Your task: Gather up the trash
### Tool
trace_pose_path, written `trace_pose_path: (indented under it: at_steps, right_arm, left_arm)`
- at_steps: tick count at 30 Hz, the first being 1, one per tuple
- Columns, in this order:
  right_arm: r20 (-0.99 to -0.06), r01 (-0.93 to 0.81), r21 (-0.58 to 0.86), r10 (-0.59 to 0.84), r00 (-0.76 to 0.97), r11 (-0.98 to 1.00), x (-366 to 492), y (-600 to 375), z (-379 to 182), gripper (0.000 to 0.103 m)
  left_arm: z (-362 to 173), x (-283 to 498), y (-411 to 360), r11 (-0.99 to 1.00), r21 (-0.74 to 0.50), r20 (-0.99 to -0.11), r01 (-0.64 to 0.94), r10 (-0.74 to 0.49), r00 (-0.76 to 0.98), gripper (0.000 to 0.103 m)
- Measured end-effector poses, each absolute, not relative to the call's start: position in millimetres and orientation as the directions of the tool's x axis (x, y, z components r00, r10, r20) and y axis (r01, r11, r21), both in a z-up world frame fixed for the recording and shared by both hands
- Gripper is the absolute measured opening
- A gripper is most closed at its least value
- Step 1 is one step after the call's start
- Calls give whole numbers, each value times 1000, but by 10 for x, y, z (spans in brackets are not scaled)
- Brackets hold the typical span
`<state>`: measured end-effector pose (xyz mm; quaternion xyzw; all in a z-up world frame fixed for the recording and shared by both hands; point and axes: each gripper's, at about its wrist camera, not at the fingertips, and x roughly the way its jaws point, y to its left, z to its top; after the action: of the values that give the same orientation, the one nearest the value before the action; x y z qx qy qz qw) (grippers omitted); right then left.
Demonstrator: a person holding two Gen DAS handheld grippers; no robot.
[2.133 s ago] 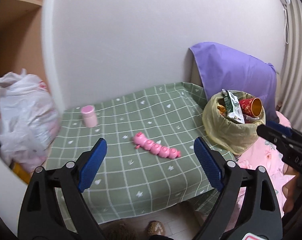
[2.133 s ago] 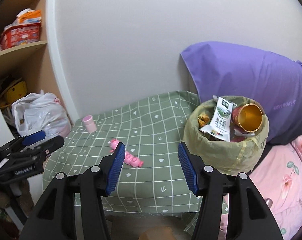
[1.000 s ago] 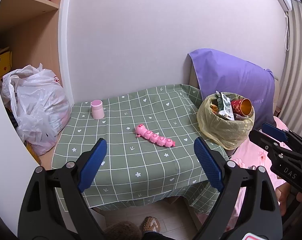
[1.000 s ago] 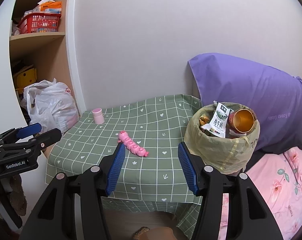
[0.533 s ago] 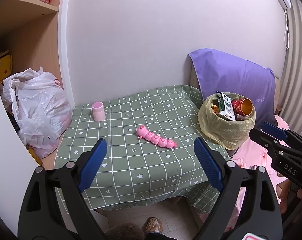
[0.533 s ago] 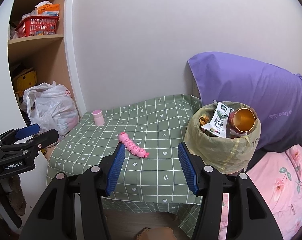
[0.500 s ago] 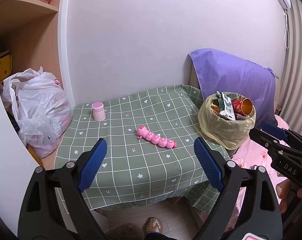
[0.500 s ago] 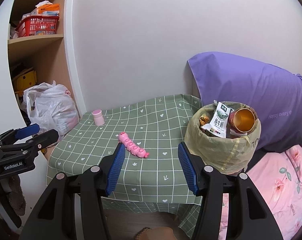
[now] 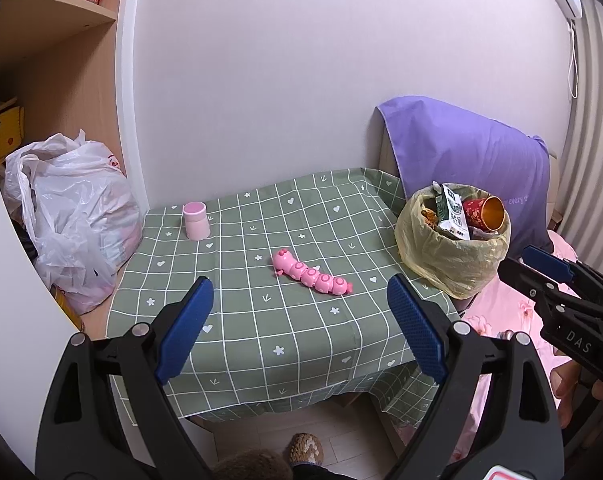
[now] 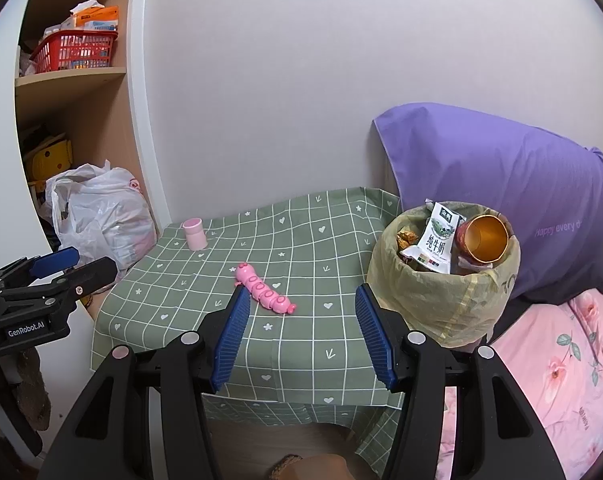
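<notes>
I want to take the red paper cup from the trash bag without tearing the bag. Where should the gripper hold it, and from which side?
Probably grip the red cup by its open gold rim, coming from above and the front. It lies tilted in the bag, mouth facing the right gripper, so the rim is the freest part; its base is buried beside the milk carton.

One pink cup (image 9: pixel 196 220), one pink caterpillar toy (image 9: pixel 310 272), one bin (image 9: pixel 453 258).

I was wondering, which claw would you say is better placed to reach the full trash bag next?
Probably the right claw. It is open, and the trash bag sits just beyond its right finger. The left claw, also open, faces the table middle, with the bag far to its right.
</notes>
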<state>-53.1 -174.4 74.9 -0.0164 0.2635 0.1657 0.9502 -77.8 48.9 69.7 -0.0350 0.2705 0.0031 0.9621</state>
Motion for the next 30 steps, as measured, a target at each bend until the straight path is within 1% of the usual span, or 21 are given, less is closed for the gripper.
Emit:
trace_pose_path:
  at_steps: [22, 30]
  right_arm:
    - [-503, -330, 40, 304, 809, 943, -523, -1761, 775, 52]
    - [-527, -342, 10, 295, 797, 940, -414, -1734, 708, 52]
  left_arm:
    - [654, -745, 501, 998, -53, -526, -28, -4, 851, 84]
    - [595, -633, 504, 999, -42, -530, -10, -14, 848, 84]
